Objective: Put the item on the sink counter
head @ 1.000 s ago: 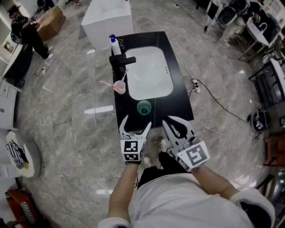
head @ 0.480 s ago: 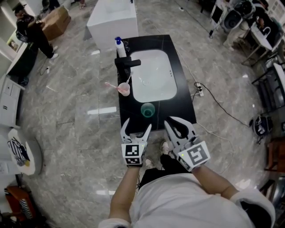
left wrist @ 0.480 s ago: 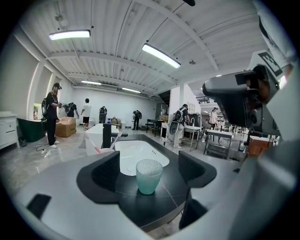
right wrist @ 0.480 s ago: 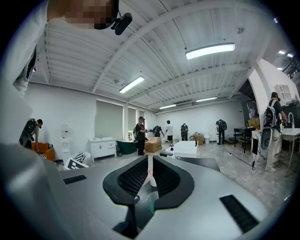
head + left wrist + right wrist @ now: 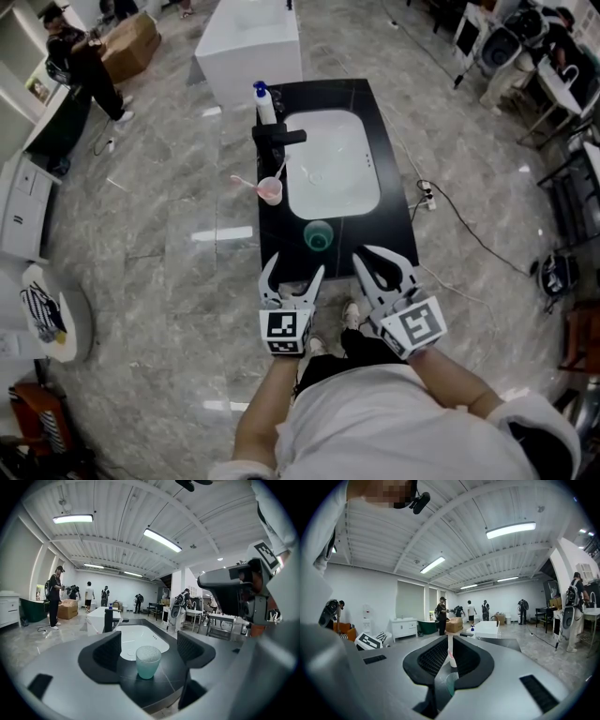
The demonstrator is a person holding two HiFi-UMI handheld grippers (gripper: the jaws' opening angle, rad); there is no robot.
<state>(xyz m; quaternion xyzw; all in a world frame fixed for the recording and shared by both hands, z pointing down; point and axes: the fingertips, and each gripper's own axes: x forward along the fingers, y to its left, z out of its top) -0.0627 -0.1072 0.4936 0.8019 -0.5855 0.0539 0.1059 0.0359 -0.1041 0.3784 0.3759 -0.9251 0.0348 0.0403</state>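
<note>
Cup [image 5: 319, 234] stands upright near the front edge of the counter [image 5: 389, 234], clear of both grippers. It's dead ahead of the left gripper [image 5: 292, 274], whose wide, empty jaws are closing. The right gripper [image 5: 377, 258], all but shut and empty, sits off to the cup's right.

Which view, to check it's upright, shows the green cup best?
Left gripper view: the green cup stands close, upright on the counter. Head view shows it small from above; right gripper view, only a sliver.

A black counter [image 5: 384, 234] lies just ahead of the left gripper [image 5: 293, 269], whose empty jaws are closing. A green cup [image 5: 318, 234] stands nearest to it. A pink cup [image 5: 271, 190], a faucet [image 5: 277, 137] and a soap bottle [image 5: 265, 101] stand farther ahead.
</note>
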